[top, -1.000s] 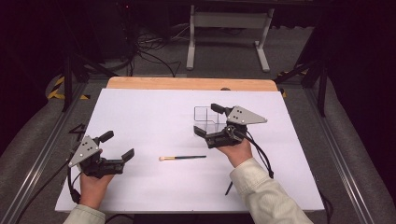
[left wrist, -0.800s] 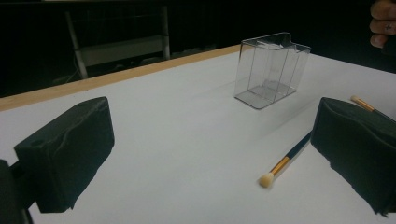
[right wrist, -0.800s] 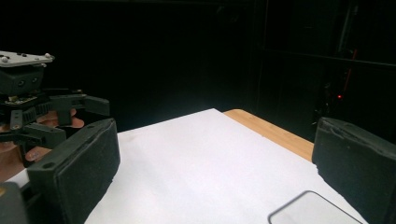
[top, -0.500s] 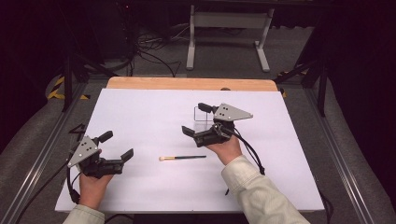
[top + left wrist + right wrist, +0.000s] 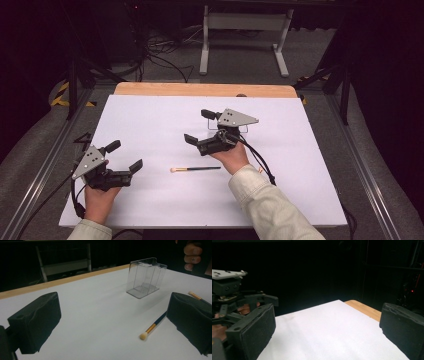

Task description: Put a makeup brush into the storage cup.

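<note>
At lower centre of the high view, the slim black-handled makeup brush with a pale tip (image 5: 195,169) lies flat on the white table sheet (image 5: 150,120), between both wide-open, empty grippers. Right gripper (image 5: 200,129) risks knocking the clear plastic organiser box (image 5: 145,277) just behind it; left gripper (image 5: 122,156) might roll the brush.

The black two-jaw left gripper (image 5: 122,156) hovered low at the near left, jaws spread wide. The black two-jaw right gripper (image 5: 199,126) hung mid-table, turned leftward, jaws likewise apart.

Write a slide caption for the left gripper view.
Open left gripper faces a brush and clear box on white table.
</note>
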The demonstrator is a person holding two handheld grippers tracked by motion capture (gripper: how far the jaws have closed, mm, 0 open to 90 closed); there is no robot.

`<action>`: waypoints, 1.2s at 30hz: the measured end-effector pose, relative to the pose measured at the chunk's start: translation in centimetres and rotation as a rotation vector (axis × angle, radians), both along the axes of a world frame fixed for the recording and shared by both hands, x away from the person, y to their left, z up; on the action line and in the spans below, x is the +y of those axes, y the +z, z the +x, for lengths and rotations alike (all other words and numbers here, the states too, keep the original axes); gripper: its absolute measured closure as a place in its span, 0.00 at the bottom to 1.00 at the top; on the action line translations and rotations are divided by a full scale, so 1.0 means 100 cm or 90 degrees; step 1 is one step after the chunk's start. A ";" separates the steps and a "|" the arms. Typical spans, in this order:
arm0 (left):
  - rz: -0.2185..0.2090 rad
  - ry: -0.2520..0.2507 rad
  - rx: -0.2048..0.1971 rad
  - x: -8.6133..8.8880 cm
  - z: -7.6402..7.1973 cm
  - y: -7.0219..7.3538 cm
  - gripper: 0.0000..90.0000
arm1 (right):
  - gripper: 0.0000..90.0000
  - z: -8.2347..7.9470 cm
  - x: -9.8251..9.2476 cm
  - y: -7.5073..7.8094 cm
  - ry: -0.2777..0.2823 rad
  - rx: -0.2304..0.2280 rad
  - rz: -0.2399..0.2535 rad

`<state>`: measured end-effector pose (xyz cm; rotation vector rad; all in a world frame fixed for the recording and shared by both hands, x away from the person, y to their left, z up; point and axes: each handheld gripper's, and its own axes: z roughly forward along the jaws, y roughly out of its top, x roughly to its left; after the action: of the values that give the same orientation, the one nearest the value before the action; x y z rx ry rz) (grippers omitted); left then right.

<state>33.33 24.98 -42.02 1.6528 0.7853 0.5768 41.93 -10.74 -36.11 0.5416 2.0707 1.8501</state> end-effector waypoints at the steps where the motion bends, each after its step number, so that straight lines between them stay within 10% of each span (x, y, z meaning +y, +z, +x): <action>1: 0.001 -0.001 0.000 0.000 0.000 0.000 0.01 | 0.01 0.001 0.001 -0.001 -0.001 0.001 -0.004; 18: -0.007 0.003 -0.001 0.005 -0.002 -0.001 0.00 | 0.01 0.019 0.006 0.009 0.025 -0.004 -0.115; 36: -0.007 0.000 0.000 0.005 -0.002 -0.001 0.00 | 0.03 0.026 0.014 0.027 0.102 0.009 -0.336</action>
<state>33.14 25.47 -42.13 1.6434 0.7879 0.5716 44.53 -9.31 -33.37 0.2558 2.5391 1.2809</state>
